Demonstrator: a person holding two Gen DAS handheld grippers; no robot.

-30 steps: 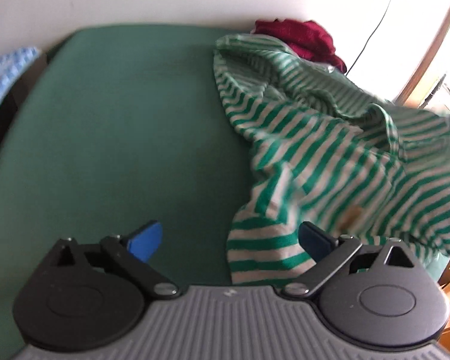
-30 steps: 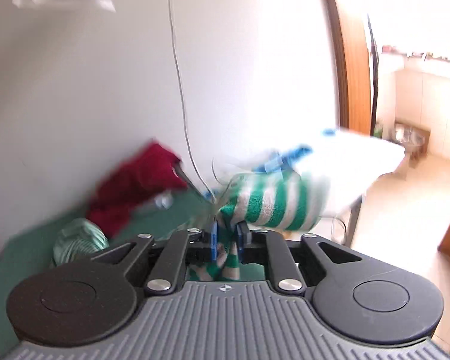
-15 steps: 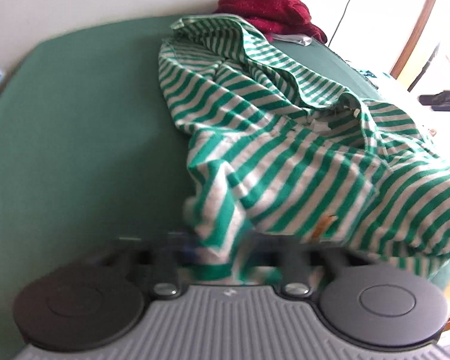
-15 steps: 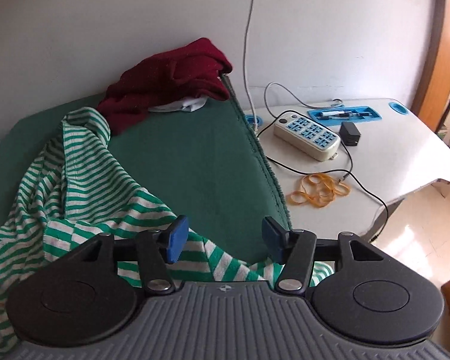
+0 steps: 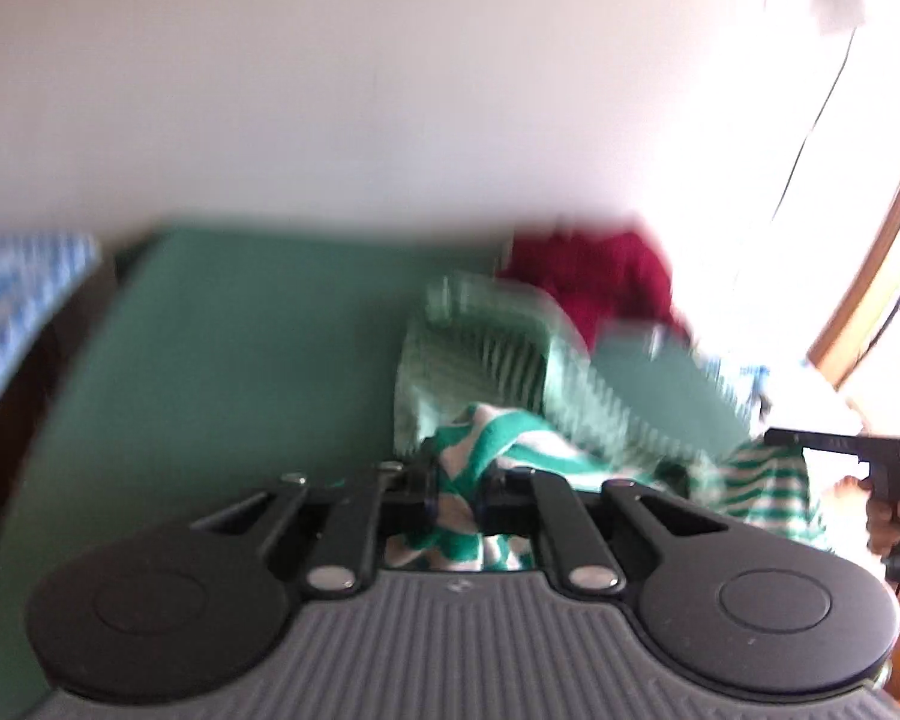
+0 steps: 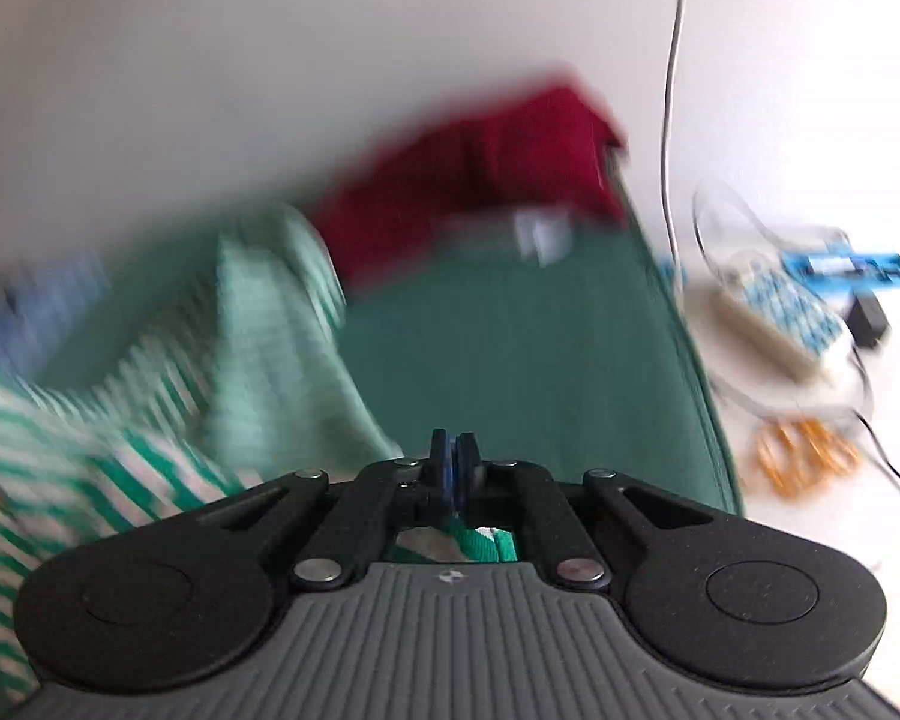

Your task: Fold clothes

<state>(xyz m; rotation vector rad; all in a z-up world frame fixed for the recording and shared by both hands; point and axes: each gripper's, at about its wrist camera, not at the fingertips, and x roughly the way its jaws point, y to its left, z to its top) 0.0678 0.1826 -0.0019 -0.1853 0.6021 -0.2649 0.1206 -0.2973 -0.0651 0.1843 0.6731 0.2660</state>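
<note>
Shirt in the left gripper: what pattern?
Green and white stripes on the shirt; clearest in the left wrist view.

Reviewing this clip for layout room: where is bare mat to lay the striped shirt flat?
Bare green mat lies left of the striped shirt, and between it and the mat's right edge. Crowded: red garment at the back, side table.

Left hand-held gripper [image 5: 457, 483] w/ pinched striped shirt [image 5: 504, 438]

Looks like a home rm w/ a laundry spot – green-covered table [image 6: 510, 360] against a plain white wall [image 6: 270, 60], red garment [image 6: 480, 162] heaped at back, side desk [image 6: 810, 450] w/ remote [image 6: 792, 318], cables & rubber bands [image 6: 804, 462] – wood door frame [image 5: 882, 252]
</note>
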